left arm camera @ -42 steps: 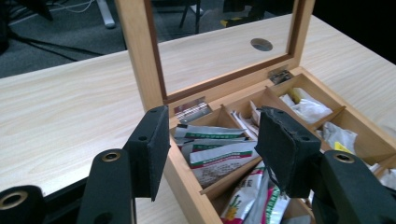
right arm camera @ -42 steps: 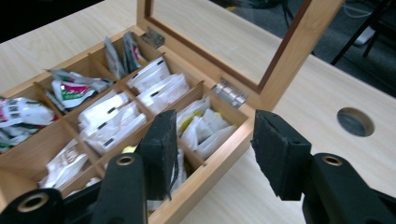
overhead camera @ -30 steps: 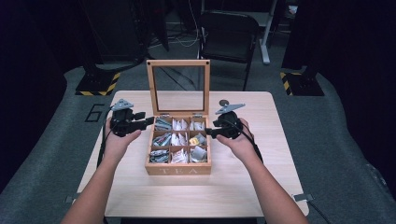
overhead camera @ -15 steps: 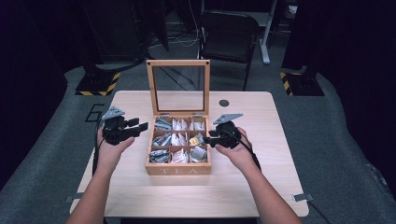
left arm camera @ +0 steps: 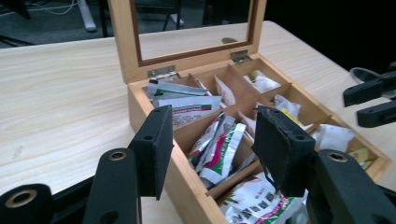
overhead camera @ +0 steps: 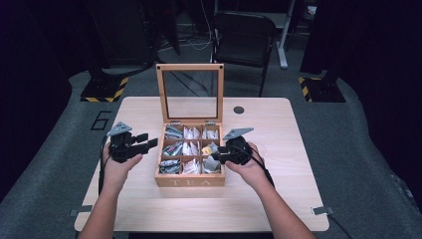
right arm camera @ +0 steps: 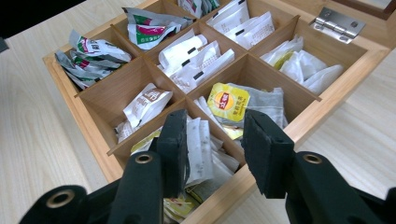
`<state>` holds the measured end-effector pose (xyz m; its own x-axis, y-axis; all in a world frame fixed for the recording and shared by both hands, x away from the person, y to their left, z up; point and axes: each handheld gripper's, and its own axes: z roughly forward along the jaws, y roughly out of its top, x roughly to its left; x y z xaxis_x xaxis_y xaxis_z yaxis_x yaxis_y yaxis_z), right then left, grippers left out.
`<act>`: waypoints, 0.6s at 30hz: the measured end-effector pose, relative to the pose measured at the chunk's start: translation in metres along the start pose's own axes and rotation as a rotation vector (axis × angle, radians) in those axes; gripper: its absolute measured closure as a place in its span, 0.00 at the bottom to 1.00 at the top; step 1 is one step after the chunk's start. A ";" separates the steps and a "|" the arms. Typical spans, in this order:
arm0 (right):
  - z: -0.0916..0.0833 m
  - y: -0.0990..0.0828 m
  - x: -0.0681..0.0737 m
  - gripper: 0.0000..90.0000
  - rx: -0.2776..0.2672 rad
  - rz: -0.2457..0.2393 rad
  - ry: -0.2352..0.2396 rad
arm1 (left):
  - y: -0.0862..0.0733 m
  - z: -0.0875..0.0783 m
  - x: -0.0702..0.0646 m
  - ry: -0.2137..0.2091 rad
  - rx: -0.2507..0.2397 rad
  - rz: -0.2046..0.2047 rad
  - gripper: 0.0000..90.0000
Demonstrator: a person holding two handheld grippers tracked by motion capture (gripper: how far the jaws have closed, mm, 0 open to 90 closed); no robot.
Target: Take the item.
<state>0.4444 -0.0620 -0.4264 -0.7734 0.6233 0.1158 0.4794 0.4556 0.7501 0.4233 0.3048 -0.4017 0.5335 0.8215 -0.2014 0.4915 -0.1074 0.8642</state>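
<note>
The right gripper (right arm camera: 212, 154), jaws just narrowed yet holding nothing, has dropped over the open wooden tea box's (right arm camera: 355, 70) near-corner sachets (right arm camera: 201, 140); the left gripper (left arm camera: 217, 149) hovers part-open beside it.

Both forearms enter from the bottom of the high view, spread apart and angled slightly inward. The left hand (overhead camera: 115, 167) holds the left gripper (overhead camera: 148, 143), its two fingers (left arm camera: 154, 144) pointing to the person's right, parted, with nothing pinched between them. The right hand (overhead camera: 247, 167) holds the right gripper (overhead camera: 215, 152), pointing to the person's left. Its fingers (right arm camera: 261, 144) have just been closing and stand apart, gripping nothing.
</note>
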 end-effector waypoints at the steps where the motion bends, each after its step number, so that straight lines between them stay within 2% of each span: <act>1: 0.001 -0.001 0.000 0.67 -0.004 -0.004 0.004 | -0.001 -0.001 0.000 -0.008 -0.008 -0.008 0.52; 3: 0.001 -0.002 0.001 0.67 -0.001 0.006 0.005 | -0.001 -0.002 -0.001 -0.016 -0.010 -0.007 0.52; 4: 0.004 -0.004 0.001 0.67 0.003 0.006 0.010 | 0.000 -0.003 -0.001 -0.013 -0.012 0.007 0.52; 9: 0.010 -0.009 0.002 0.68 0.017 0.007 0.017 | -0.004 -0.005 -0.003 -0.021 -0.012 0.007 0.51; 16: 0.018 -0.012 0.006 0.69 0.032 -0.012 0.023 | -0.012 -0.008 -0.003 -0.017 -0.002 -0.004 0.51; 18: 0.018 -0.012 0.006 0.69 0.037 0.003 0.023 | -0.014 -0.009 -0.001 -0.015 -0.005 -0.012 0.51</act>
<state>0.4410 -0.0521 -0.4466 -0.7811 0.6102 0.1329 0.4963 0.4774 0.7251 0.4094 0.3103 -0.4088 0.5377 0.8144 -0.2182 0.4945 -0.0951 0.8639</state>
